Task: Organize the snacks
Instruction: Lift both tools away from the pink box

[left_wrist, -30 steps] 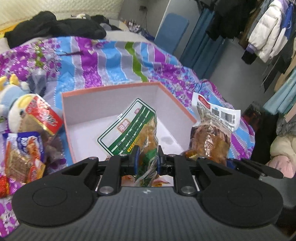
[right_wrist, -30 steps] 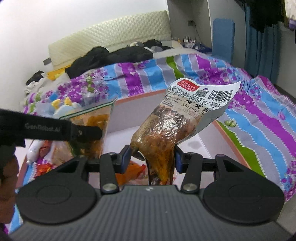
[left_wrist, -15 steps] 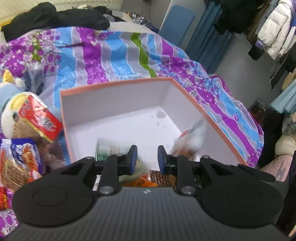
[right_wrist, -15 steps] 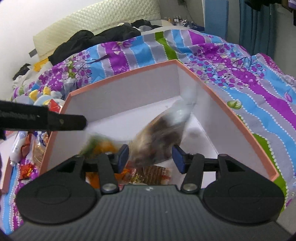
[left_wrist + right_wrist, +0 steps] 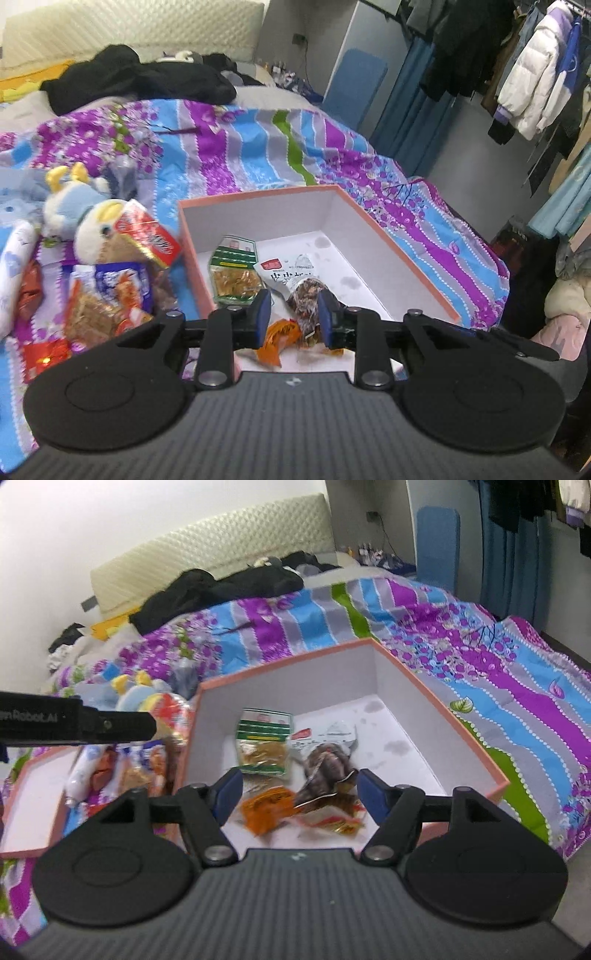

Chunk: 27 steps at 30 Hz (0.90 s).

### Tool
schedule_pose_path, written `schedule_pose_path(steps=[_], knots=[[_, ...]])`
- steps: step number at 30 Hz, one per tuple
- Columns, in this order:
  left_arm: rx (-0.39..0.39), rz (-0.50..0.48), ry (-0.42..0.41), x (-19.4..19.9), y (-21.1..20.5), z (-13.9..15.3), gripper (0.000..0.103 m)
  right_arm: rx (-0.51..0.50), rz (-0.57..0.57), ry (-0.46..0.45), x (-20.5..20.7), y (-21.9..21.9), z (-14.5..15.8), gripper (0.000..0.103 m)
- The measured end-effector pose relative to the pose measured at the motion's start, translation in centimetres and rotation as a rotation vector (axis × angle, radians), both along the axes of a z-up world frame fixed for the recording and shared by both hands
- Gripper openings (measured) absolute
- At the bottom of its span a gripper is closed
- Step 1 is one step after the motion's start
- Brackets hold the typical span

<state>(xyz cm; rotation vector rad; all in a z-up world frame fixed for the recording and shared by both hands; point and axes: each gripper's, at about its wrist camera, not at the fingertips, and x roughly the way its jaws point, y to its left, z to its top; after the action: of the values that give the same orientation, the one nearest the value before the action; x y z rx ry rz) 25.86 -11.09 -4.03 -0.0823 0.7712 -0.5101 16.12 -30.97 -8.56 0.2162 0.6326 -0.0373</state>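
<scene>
So you're working on a bed (image 5: pixel 258 147) here, covered in a loud purple, blue and grey striped floral quilt, with a cream padded headboard (image 5: pixel 221 542) against the white wall and a heap of black clothes (image 5: pixel 140 81) dumped near the pillows. Off to the right there's a rail of hanging coats (image 5: pixel 528 74), blue curtains (image 5: pixel 413 122) and bare grey floor. The pink-edged box (image 5: pixel 406 258) sits open on the quilt, and inside it lie the green-label snack pack (image 5: pixel 236 273) and the shrimp pack (image 5: pixel 299 284) side by side, with an orange packet (image 5: pixel 279 336) at the near end. Your left tool (image 5: pixel 294 319) hovers above the near end of the box with its jaws opening and nothing pinched between them. Your right tool (image 5: pixel 299 794) is above the same spot, its jaws opening too, wider, and also not clamped on anything. The remaining snacks (image 5: pixel 107 299) are piled on the quilt just left of the box, next to a couple of plush toys (image 5: pixel 77 218). In the right wrist view there's also the box lid (image 5: pixel 33 801) lying further left.
</scene>
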Motion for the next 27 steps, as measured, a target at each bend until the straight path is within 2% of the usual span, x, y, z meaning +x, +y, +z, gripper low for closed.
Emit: schedule_pose_path(steps=[11,23,27], knots=[[-0.011,0.055,-0.051,-9.7,5.4,2.8,0.032,-0.007,0.057,-0.069,-7.6,4.4,2.5,0.07],[0.004,0.116,-0.056,-16.7,10.0,2.8,0.032,-0.001,0.115,-0.106,-12.7,8.0,2.9,0.07],[0.009,0.135,-0.042,-18.5,11.4,2.1,0.037,-0.004,0.143,-0.106,-14.1,9.4,2.4,0.07]])
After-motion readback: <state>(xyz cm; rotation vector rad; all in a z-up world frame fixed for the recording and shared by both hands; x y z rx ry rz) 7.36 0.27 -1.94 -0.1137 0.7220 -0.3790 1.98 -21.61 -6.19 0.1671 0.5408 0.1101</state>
